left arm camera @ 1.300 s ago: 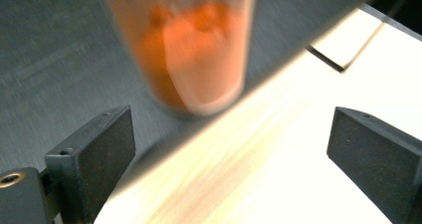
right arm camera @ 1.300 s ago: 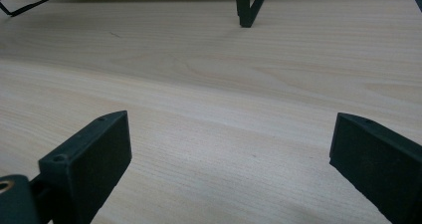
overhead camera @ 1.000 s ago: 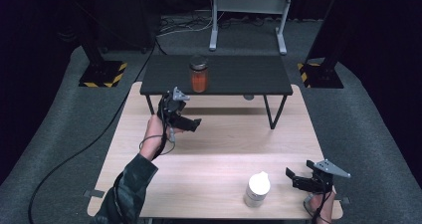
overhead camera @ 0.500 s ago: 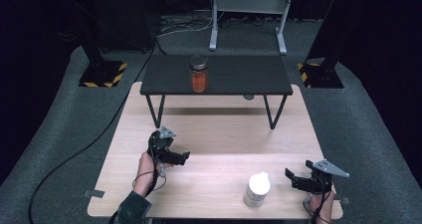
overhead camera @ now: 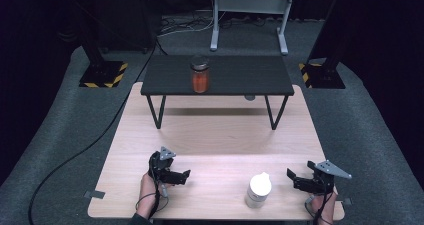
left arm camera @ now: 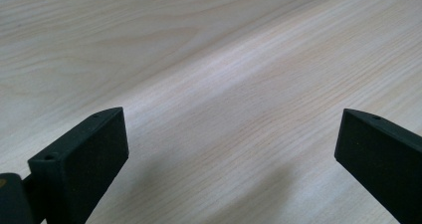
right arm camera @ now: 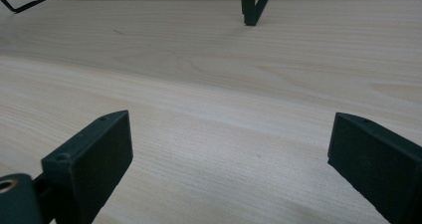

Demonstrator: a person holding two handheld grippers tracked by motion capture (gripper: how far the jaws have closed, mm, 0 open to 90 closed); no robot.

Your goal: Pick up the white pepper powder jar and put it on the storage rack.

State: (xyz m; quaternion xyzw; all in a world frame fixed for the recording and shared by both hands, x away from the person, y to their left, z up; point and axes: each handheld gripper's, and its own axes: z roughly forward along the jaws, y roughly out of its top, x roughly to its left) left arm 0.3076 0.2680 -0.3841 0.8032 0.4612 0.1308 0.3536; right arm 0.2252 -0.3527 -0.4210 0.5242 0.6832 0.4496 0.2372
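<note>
My left gripper (overhead camera: 184,177) hovers low over the front left of the wooden table (overhead camera: 220,140), pointing right. Its jaws have just been opening and stand open (left arm camera: 231,129) with only bare wood between them. At the front right my right gripper (overhead camera: 292,179) points left, open (right arm camera: 229,134) and holding nothing. A white lidded container (overhead camera: 259,187) stands upright between the two grippers, closer to the right one and touched by neither. A glass jar (overhead camera: 200,75) with orange contents and a dark lid stands on the small black table (overhead camera: 235,77) at the back.
The black table's thin legs (overhead camera: 156,112) rest on the wooden table; one leg (right arm camera: 251,7) appears far off in the right gripper view. A black cable (overhead camera: 80,152) runs across the grey floor on the left. Yellow-black marked stand bases (overhead camera: 102,74) sit at the back corners.
My left hand has come down and toward the table's front edge, from raised near the black table's left leg to low over the wood. The right gripper and both containers have stayed put.
</note>
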